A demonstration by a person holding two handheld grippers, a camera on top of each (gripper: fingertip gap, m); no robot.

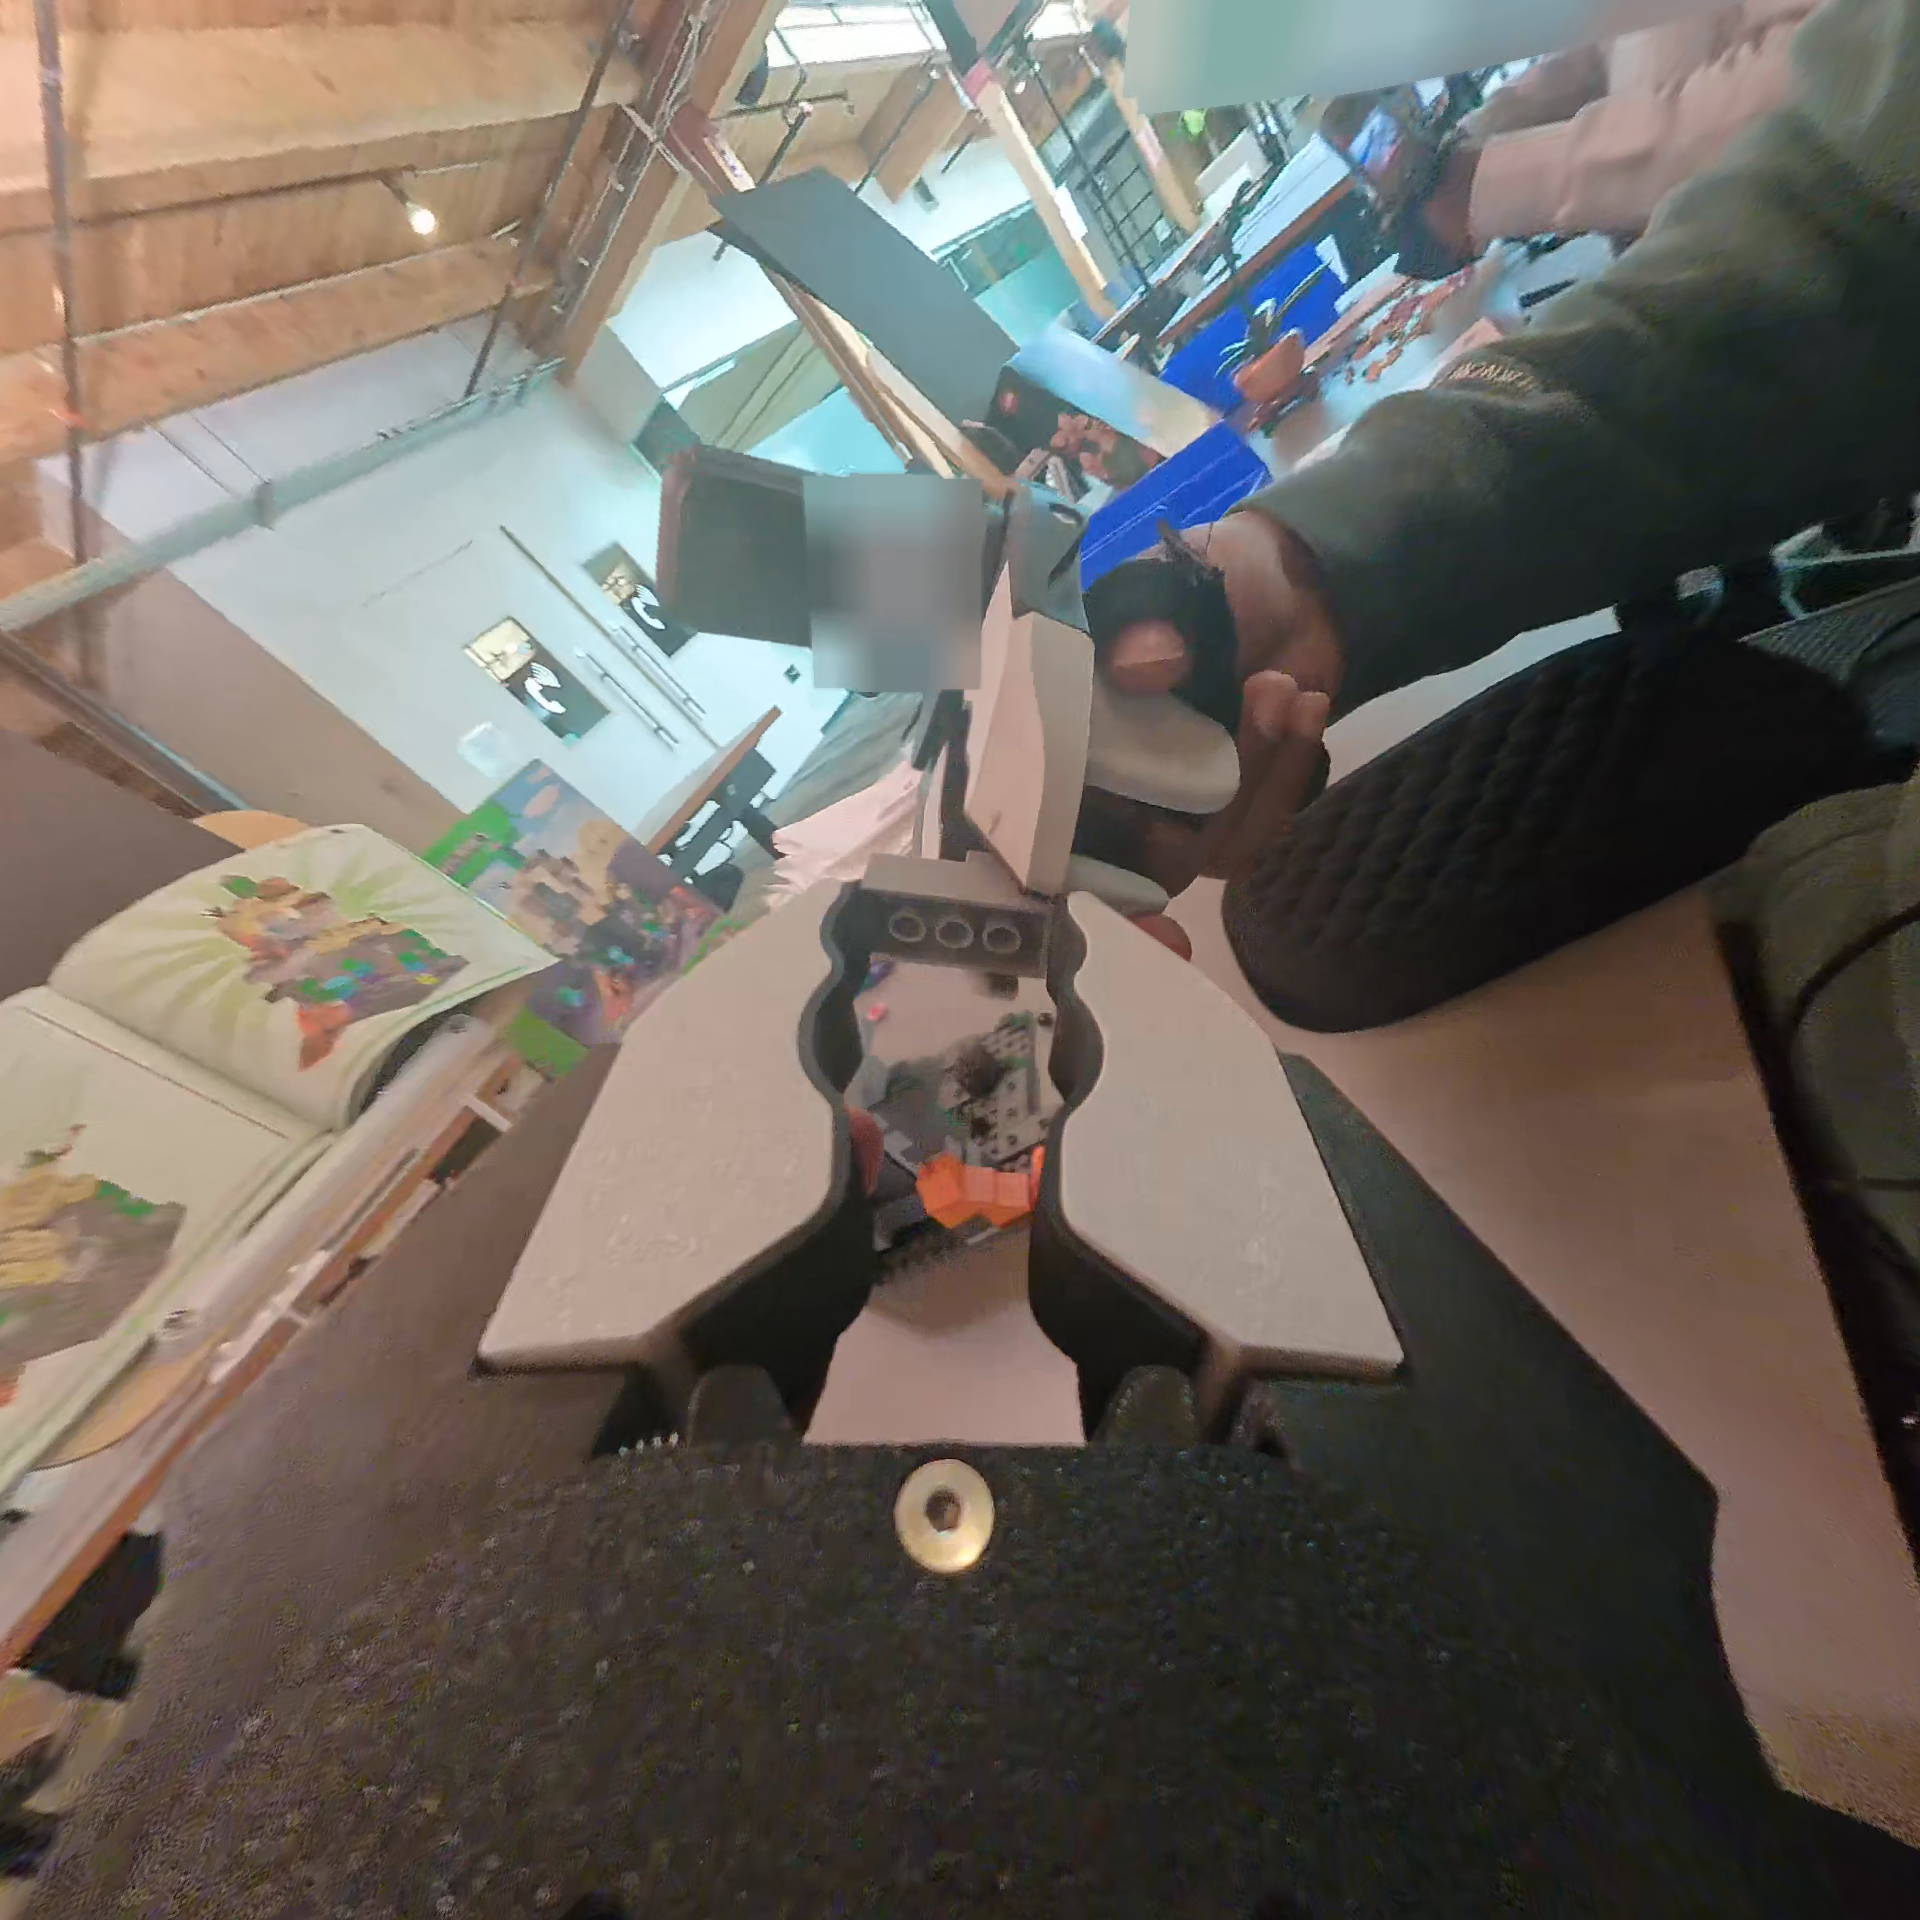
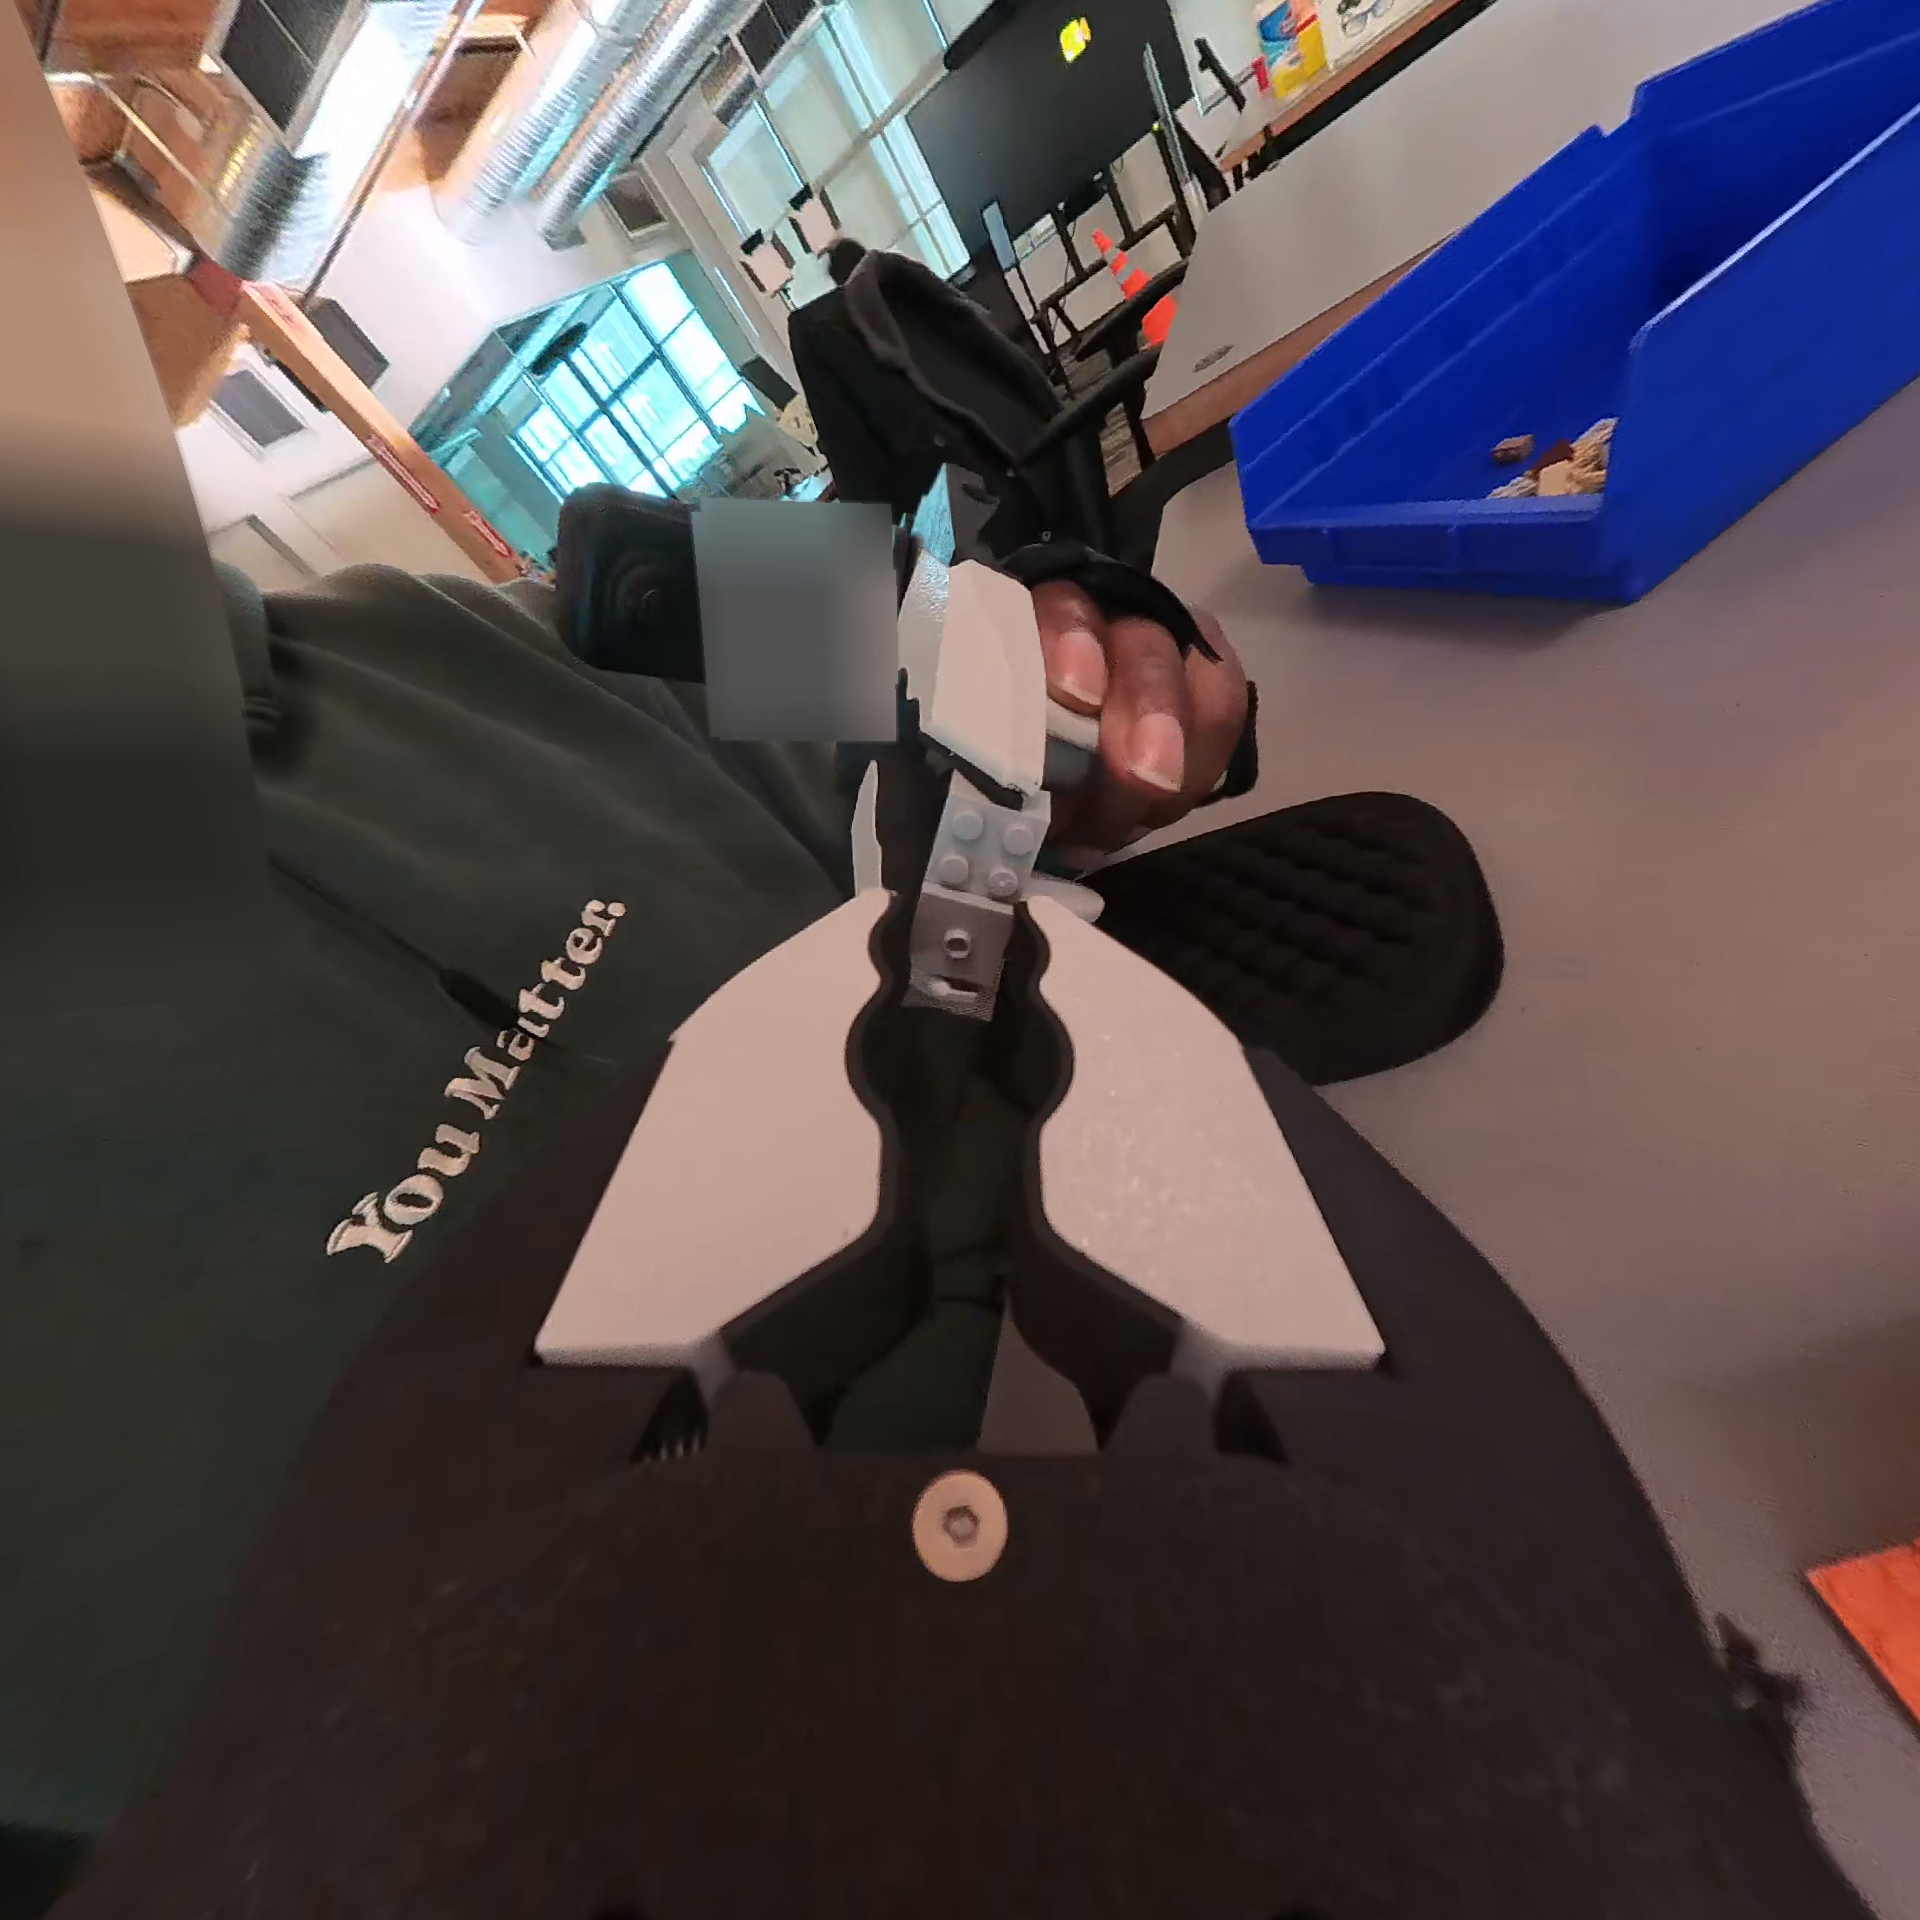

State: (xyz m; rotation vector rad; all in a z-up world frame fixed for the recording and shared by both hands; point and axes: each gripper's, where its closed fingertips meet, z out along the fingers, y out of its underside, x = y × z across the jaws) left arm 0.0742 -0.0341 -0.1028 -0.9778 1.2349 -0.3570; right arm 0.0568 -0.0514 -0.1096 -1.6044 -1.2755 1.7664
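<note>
A small grey brick (image 2: 961, 961) is pinched between the tips of the right gripper (image 2: 956, 935). It is met by a light grey studded plate (image 2: 982, 844) held in the left gripper (image 2: 971, 831), above a grey table (image 2: 1662, 883) bearing a blue bin (image 2: 1475, 457).

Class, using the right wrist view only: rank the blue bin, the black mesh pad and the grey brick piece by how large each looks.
1. blue bin, largest
2. black mesh pad
3. grey brick piece, smallest, pinched at the right gripper tips

The bin lies farther off, so its lead is real.

The left gripper (image 1: 948, 940) pinches a dark grey brick (image 1: 951, 933), underside tubes showing. The right gripper (image 2: 961, 948) grips a light grey studded brick (image 2: 977, 847) touching it, above the bench (image 2: 1558, 935).
</note>
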